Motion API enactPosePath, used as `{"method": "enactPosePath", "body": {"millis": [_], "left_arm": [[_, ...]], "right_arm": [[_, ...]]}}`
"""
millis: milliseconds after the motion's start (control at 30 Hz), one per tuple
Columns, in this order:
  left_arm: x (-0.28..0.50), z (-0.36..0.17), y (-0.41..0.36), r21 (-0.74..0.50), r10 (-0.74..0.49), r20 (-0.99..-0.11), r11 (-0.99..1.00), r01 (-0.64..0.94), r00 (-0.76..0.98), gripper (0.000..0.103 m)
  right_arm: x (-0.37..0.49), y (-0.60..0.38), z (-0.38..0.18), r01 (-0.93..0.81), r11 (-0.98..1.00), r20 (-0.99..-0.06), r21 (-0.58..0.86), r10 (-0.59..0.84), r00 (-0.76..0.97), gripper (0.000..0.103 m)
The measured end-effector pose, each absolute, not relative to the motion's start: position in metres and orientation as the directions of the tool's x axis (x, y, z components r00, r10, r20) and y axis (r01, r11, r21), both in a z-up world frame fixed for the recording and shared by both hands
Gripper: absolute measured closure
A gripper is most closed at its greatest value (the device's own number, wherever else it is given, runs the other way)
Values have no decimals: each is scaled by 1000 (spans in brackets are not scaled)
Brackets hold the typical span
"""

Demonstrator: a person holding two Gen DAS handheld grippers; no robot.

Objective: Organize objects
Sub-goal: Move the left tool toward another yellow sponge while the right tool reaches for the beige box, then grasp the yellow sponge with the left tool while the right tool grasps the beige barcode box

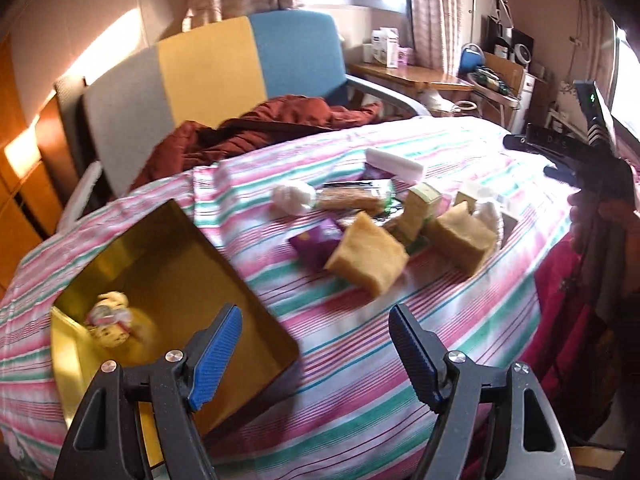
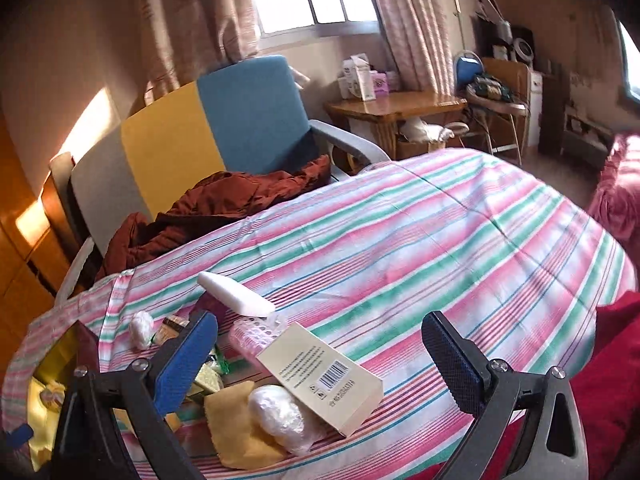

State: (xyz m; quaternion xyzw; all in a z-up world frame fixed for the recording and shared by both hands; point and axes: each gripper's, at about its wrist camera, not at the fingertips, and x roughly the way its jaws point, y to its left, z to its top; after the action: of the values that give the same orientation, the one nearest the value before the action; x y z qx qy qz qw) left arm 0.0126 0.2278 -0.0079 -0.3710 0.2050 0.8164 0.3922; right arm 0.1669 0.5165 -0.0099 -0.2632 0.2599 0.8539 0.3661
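Observation:
A gold tin box point(image 1: 168, 280) lies open on the striped tablecloth at the left, with a small wrapped item point(image 1: 108, 320) inside. A pile of objects sits mid-table: two yellow sponges point(image 1: 366, 258), a purple packet point(image 1: 316, 242), a white wrapped ball point(image 1: 292, 198), a white bar point(image 1: 394, 164) and small cartons. My left gripper point(image 1: 316, 356) is open and empty, just right of the box. My right gripper point(image 2: 324, 364) is open and empty above a cream carton point(image 2: 320, 376), a plastic-wrapped ball point(image 2: 280, 410) and a yellow sponge point(image 2: 236, 424).
A striped cloth point(image 2: 400, 240) covers the round table. A grey, yellow and blue chair point(image 2: 208, 128) holding a rust-red jacket point(image 2: 224, 200) stands behind it. A wooden side table point(image 2: 396, 108) with boxes is by the window. Red fabric point(image 2: 608, 360) lies at the right edge.

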Motion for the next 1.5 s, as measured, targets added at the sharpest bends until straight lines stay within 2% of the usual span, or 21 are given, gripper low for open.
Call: {"method": "enactPosePath", "body": {"millis": [100, 300, 533, 667, 833, 1000, 1133, 1500], "left_arm": [[6, -16, 251, -22, 494, -796, -602, -798, -351, 26], [-17, -41, 292, -142, 469, -852, -637, -758, -235, 32], [-44, -67, 319, -193, 402, -896, -739, -646, -192, 30], [-51, -77, 328, -218, 391, -905, -763, -608, -167, 30], [-57, -91, 332, -220, 389, -905, -773, -595, -171, 30], [-48, -93, 325, -234, 436, -883, -729, -643, -173, 41], [-38, -86, 320, -212, 461, -865, -693, -689, -198, 45], [-14, -61, 296, -203, 518, -829, -629, -751, -210, 45]], "right_arm": [[179, 532, -19, -775, -518, -658, 361, 448, -605, 0], [180, 536, -26, -764, -503, -669, 403, 408, -621, 0], [191, 542, -24, -756, -467, -636, 460, 420, -647, 0], [191, 548, -30, -749, -442, -652, 493, 383, -655, 0], [183, 545, -33, -748, -468, -670, 470, 362, -648, 0], [176, 544, -39, -758, -486, -705, 436, 339, -623, 0], [170, 543, -43, -763, -500, -726, 410, 327, -605, 0], [156, 538, -56, -785, -540, -803, 305, 297, -517, 1]]}}
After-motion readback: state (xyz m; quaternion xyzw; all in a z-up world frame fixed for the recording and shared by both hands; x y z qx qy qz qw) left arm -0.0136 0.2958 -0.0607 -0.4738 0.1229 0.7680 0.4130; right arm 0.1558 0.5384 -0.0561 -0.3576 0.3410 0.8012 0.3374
